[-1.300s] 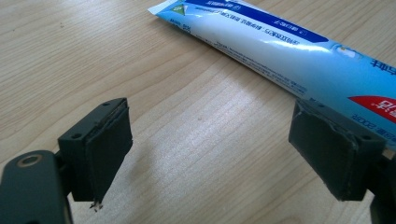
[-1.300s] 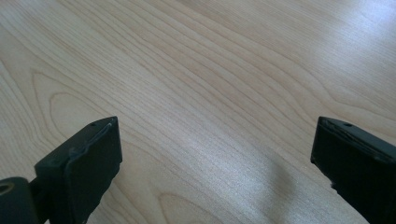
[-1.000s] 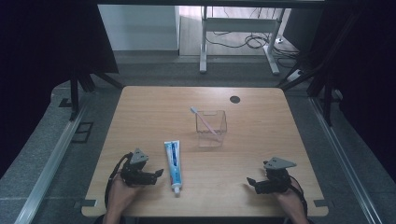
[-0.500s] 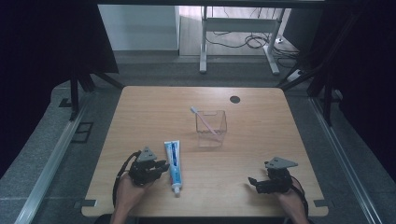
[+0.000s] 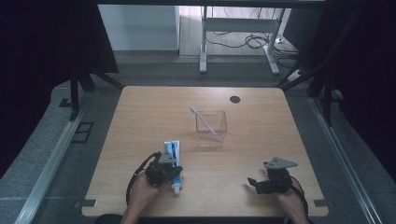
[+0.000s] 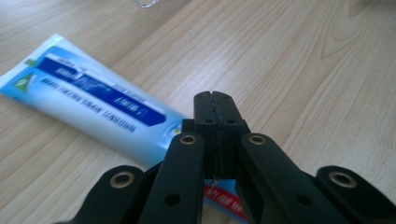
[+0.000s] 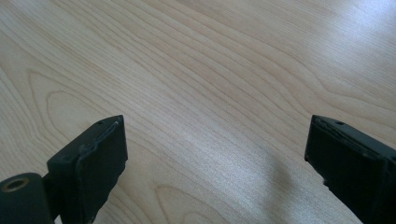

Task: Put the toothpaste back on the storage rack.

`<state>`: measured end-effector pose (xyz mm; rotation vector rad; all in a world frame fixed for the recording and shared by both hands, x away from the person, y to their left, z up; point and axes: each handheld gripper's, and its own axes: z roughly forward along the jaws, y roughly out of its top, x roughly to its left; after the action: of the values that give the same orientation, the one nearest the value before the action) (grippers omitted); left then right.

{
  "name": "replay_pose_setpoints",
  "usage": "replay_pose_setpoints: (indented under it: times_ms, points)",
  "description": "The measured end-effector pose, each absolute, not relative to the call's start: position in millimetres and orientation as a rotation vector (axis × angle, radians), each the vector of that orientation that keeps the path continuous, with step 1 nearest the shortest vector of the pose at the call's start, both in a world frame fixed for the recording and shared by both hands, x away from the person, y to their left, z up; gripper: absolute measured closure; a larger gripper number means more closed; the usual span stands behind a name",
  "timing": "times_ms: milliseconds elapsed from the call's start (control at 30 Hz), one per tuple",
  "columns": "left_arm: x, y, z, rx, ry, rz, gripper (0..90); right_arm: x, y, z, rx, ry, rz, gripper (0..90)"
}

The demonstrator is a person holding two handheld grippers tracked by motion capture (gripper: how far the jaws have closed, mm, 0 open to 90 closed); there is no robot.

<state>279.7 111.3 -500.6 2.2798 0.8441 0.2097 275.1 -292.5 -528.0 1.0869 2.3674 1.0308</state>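
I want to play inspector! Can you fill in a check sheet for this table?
Surface: wooden table, bare grain.
Job's things: toothpaste tube lying flat; toothbrush leaning in clear box.
Clutter: nothing seen.
Grippers: left claw has just been closing, now shut, nothing between, over the tube; right claw open above bare wood.
Cables: black loop by left hand; floor cables.
Surroundings: black curtains, white stand.

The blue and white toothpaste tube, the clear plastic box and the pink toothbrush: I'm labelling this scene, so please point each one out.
Blue and white toothpaste tube (image 6: 93, 100): left gripper view, printed blue band.
Clear plastic box (image 5: 222, 122): high view, right wall.
Pink toothbrush (image 5: 194, 110): high view, its pale head above the box rim.
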Motion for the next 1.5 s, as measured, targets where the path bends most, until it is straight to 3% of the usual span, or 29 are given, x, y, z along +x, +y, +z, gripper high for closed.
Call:
replay_pose_setpoints:
  times_ms: [533, 1500]
  points:
    - [281.7, 99.3, -509.2, 2.328, 0.893, 0.162, 89.4, 274.5, -291.1, -527.8, 1.106, 2.374, 1.044, 6.1]
    - [283.4, 142.4, -509.1, 2.418, 0.962, 0.215, 88.5, 275.0, -288.4, -529.6, 1.094, 2.39, 1.03, 7.9]
